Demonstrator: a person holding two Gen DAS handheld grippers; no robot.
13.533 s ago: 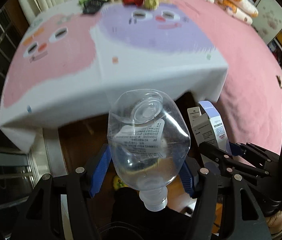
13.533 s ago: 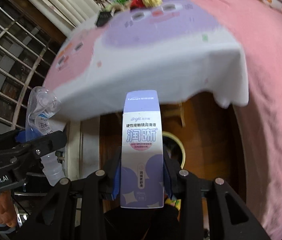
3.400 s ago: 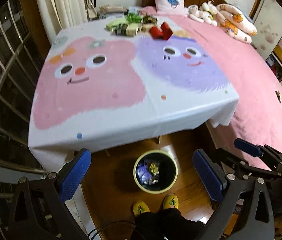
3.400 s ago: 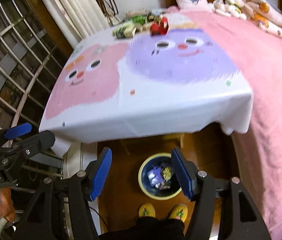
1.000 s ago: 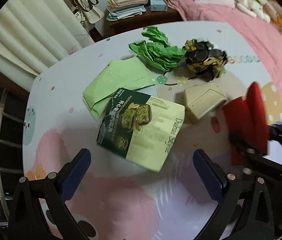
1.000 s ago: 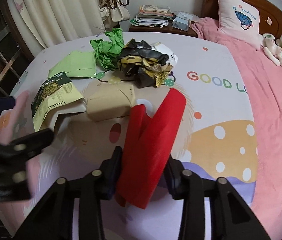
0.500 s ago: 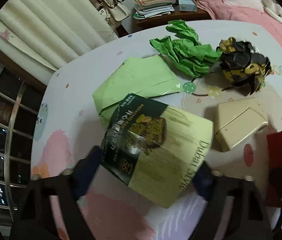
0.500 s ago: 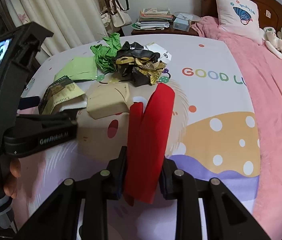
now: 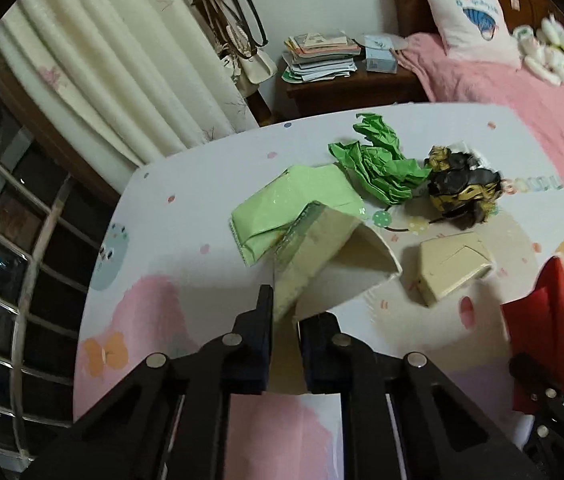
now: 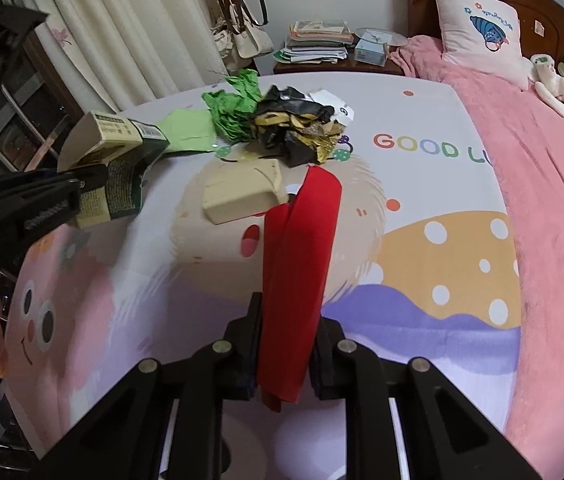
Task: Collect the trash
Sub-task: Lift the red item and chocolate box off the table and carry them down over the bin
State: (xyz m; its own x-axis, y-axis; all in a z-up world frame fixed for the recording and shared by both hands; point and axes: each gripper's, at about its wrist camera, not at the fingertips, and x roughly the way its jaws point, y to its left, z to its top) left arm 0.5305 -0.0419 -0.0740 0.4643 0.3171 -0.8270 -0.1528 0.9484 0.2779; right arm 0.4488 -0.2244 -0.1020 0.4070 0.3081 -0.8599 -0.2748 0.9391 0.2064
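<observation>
My left gripper [image 9: 285, 322] is shut on the edge of an open green-and-cream snack box [image 9: 322, 264] and holds it tilted above the table; the box also shows in the right wrist view [image 10: 113, 160]. My right gripper [image 10: 286, 344] is shut on a folded red wrapper [image 10: 298, 256], which also shows in the left wrist view [image 9: 542, 332]. On the cartoon tablecloth [image 10: 422, 240] lie a beige box [image 10: 241, 194], a light green packet [image 9: 294, 204], crumpled green paper [image 9: 382, 164] and a crumpled black-and-gold wrapper [image 10: 298, 124].
A pink bed [image 10: 542, 160] with a pillow [image 10: 478, 28] runs along the right. A nightstand with stacked papers [image 9: 322, 56] stands behind the table. Curtains [image 9: 101, 68] and a window grille [image 9: 9, 260] are at the left.
My left gripper has closed on the snack box and lifted its edge off the table. My right gripper keeps hold of the red wrapper, raised slightly.
</observation>
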